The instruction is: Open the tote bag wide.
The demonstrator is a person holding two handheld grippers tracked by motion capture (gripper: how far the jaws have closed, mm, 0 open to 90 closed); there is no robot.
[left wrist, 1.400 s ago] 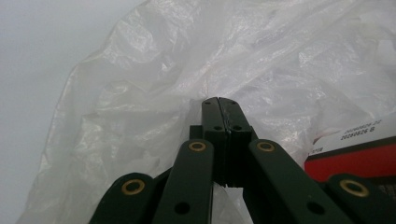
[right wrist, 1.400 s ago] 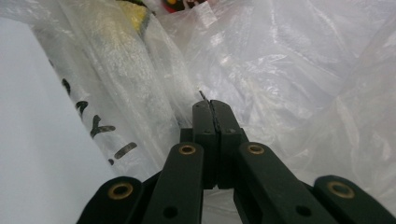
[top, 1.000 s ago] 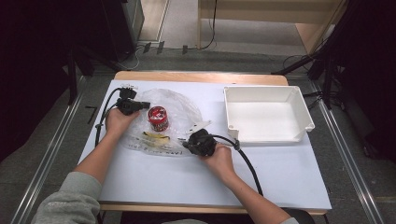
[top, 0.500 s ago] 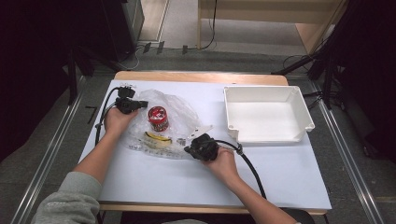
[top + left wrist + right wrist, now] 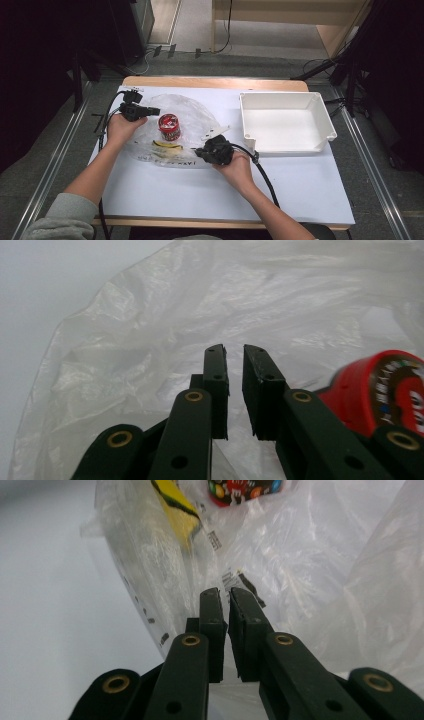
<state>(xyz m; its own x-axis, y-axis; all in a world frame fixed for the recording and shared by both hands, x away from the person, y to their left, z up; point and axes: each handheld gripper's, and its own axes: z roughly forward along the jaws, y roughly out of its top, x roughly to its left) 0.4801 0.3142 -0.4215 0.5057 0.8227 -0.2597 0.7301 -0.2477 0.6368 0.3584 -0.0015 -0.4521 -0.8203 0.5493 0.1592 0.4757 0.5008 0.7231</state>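
I see a clear plastic bag [image 5: 195, 117] lying on the white table [image 5: 300, 190], on its left half. Inside the bag there is a red can [image 5: 169, 127] standing upright, and just in front of it lies a yellow packet [image 5: 166, 146]. To the right, well apart from the bag, stands an empty white tray [image 5: 286, 123].

My left gripper [image 5: 152, 111] is at the left edge of the bag, pointing toward the can. In the left gripper view the jaws have just been opening: a narrow gap shows between the pads [image 5: 215, 385], and I see no plastic pinched between them, so this gripper [image 5: 234, 352] is released. The crumpled bag [image 5: 200, 305] is behind the jaws and the red can [image 5: 385, 390] is just beside them at the right.

My right gripper [image 5: 202, 153] is at the near right edge of the bag. In the right gripper view the jaws have just been opening a little; a thin slit shows between them. The bag [image 5: 310, 555] lies right at the tips [image 5: 226, 594], but I cannot tell if the film is still caught between them. The yellow packet [image 5: 177, 510] is farther off inside the bag.
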